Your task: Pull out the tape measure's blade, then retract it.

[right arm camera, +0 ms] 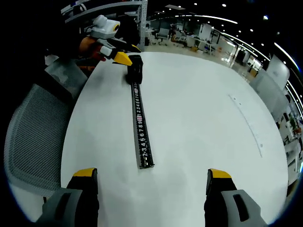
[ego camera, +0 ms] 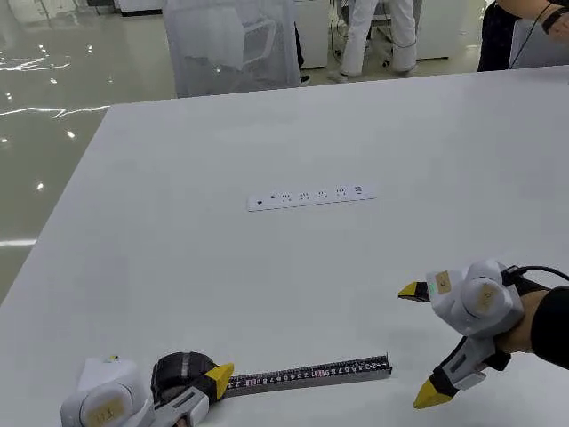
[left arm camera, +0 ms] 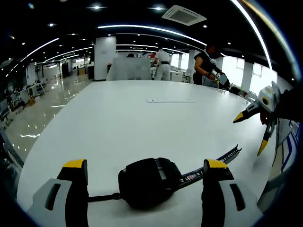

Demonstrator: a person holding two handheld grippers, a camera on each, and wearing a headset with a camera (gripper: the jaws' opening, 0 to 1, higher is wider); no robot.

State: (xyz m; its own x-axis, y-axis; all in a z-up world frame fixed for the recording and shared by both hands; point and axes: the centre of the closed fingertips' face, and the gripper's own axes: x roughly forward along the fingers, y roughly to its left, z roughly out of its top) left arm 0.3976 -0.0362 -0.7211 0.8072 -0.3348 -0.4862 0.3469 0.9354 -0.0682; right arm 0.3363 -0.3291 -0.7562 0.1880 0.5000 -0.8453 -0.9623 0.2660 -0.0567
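Pull-out step looks done, retract not yet begun (my read). The tape measure (ego camera: 182, 375) sits at the near edge of the white tabletop (ego camera: 311, 124). Its blade (ego camera: 307, 372) is drawn out flat along the surface toward the right gripper (ego camera: 420, 342).

Left gripper (left arm camera: 146, 164): fingers (left arm camera: 75, 166) apart, one on each side of the black case. The left gripper view shows a gap on both sides, so it straddles the case and does not clamp it.

Right gripper: fingers (right arm camera: 85, 176) wide apart and holding nothing. The blade's tip lies on the tabletop just ahead of them, not touching.

A power strip (ego camera: 311, 197) lies well apart, mid-table (not part of the job).

Next move, as I judge it:
- Left fingers need to close firmly on the case so it cannot slide.
- The right gripper should take the tip and guide the blade back (or free the lock, which I can't make out here).
- Keep the blade flat so it doesn't whip or buckle.
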